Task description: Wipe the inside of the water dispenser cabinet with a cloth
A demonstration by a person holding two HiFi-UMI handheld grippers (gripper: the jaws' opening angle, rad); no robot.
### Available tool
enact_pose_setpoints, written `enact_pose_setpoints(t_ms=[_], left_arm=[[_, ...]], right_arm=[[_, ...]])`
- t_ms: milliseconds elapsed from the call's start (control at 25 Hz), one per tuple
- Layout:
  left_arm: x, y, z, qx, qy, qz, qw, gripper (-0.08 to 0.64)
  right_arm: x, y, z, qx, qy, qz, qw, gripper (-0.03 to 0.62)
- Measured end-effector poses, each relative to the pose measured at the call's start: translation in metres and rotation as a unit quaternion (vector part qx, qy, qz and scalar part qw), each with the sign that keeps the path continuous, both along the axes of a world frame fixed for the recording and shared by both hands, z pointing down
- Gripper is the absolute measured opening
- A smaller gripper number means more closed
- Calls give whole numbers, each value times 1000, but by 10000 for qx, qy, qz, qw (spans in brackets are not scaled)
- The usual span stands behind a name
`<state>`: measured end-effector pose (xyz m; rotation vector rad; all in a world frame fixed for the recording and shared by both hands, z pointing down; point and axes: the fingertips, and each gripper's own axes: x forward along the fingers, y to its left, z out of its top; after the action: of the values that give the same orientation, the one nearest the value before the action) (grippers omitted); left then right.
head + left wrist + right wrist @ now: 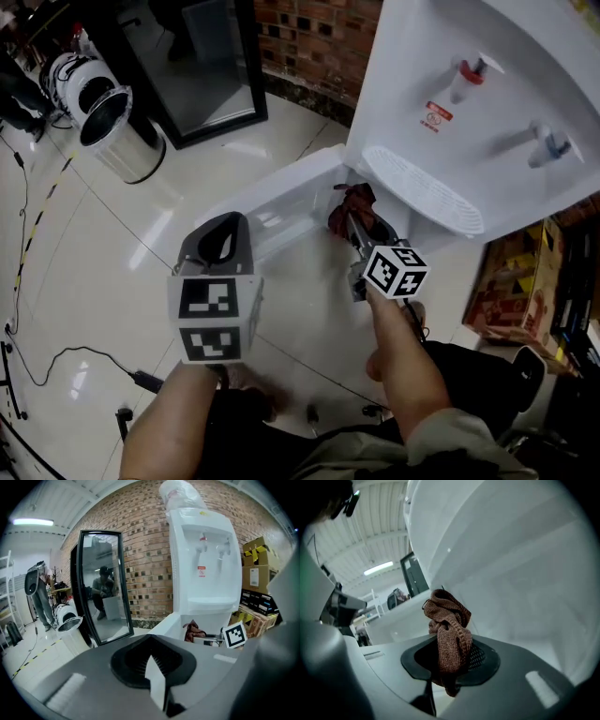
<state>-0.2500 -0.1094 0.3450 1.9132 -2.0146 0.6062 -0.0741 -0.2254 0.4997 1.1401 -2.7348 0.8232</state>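
In the head view the right gripper (351, 228), the nearer one, holds the cloth (356, 199) at its tips below the drip tray (422, 192); in the left gripper view the left gripper (157, 677) is closed and empty, with the cloth ahead and to its right; in the right gripper view the jaws clamp the cloth, with the white cabinet wall (520, 597) just beyond.

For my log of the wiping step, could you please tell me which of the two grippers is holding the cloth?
The right gripper: its jaws clamp the bunched brown cloth, whereas the left gripper is shut with nothing between its jaws.
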Motion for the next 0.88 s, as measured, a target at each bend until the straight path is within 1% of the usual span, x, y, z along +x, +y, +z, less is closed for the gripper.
enact_pose_setpoints(t_ms=[40, 120, 240, 320, 400, 440, 520, 680, 760, 880], left_arm=[[8, 2, -4, 41, 28, 67, 10000, 0], [21, 5, -11, 139, 39, 195, 9997, 0], [31, 10, -14, 271, -92, 302, 9991, 0], [31, 14, -9, 247, -135, 281, 9992, 0], [30, 18, -4, 198, -40, 245, 9995, 0], [30, 20, -2, 181, 34, 236, 9996, 0], [35, 20, -1, 189, 187, 269, 9993, 0], [59, 11, -12, 375, 335, 524, 9974, 0], [74, 6, -17, 426, 365, 676, 9961, 0], [97, 2, -21, 434, 323, 926, 9942, 0]], right_arm=[[-1, 1, -13, -51, -266, -59, 9996, 107], [-5, 0, -29, -222, -649, -113, 9976, 107], [-12, -9, -35, -605, -1205, 17, 9909, 106], [-20, -16, -44, -681, -1598, 35, 9848, 101], [-27, -23, -56, -674, -1898, 37, 9795, 101], [-26, -27, -60, -666, -1977, 93, 9779, 101], [-16, -35, -62, -610, -1948, 338, 9784, 100], [17, -34, -65, -196, -1413, 921, 9855, 97], [32, -27, -68, -60, -1282, 1109, 9855, 96], [63, -20, -71, 70, -1149, 1475, 9823, 95]])
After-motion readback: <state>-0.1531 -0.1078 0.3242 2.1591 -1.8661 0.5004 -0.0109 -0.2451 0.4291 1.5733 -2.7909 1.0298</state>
